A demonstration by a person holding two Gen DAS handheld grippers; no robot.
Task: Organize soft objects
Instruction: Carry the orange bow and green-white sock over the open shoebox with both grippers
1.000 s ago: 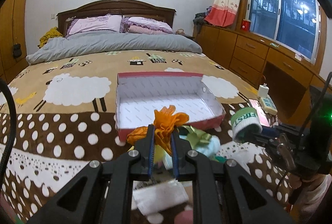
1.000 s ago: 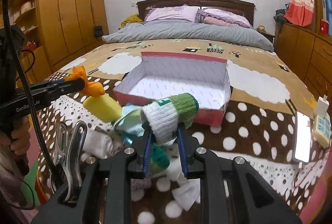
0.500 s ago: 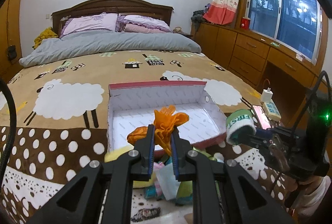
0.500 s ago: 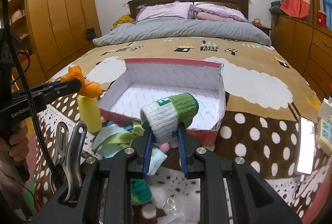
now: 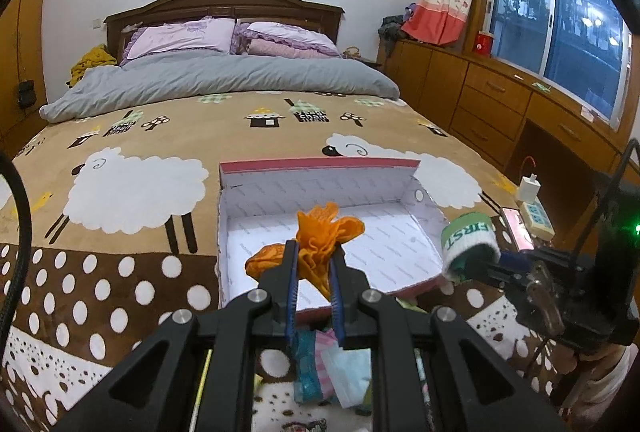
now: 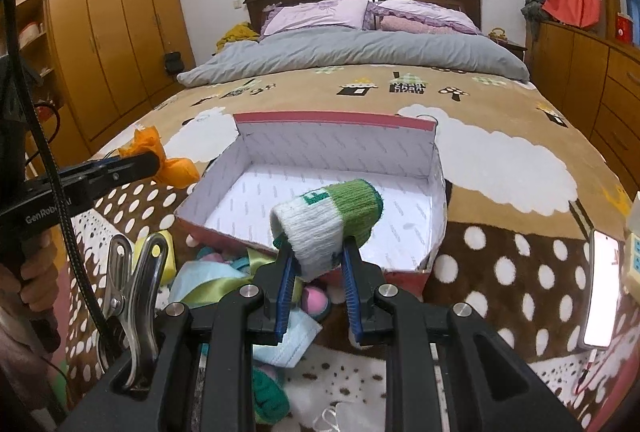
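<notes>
On a brown sheep-print blanket [image 5: 120, 136] in a wood-panelled bedroom, we see the left gripper [image 5: 313, 264] clamping crumpled orange cloth [image 5: 324, 236] and the right gripper [image 6: 316, 264] clamping a green-and-white knitted sock [image 6: 326, 220] over an open pink-rimmed cardboard box [image 6: 340, 148].

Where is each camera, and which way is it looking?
Left wrist: on the left tongs, looking along them at the box on the bed; they pinch an orange cloth.
Right wrist: on the right tongs, facing the box too; they pinch a green-white sock; a hand shows.
Both share the box, pillows and each other's tongs.
</notes>
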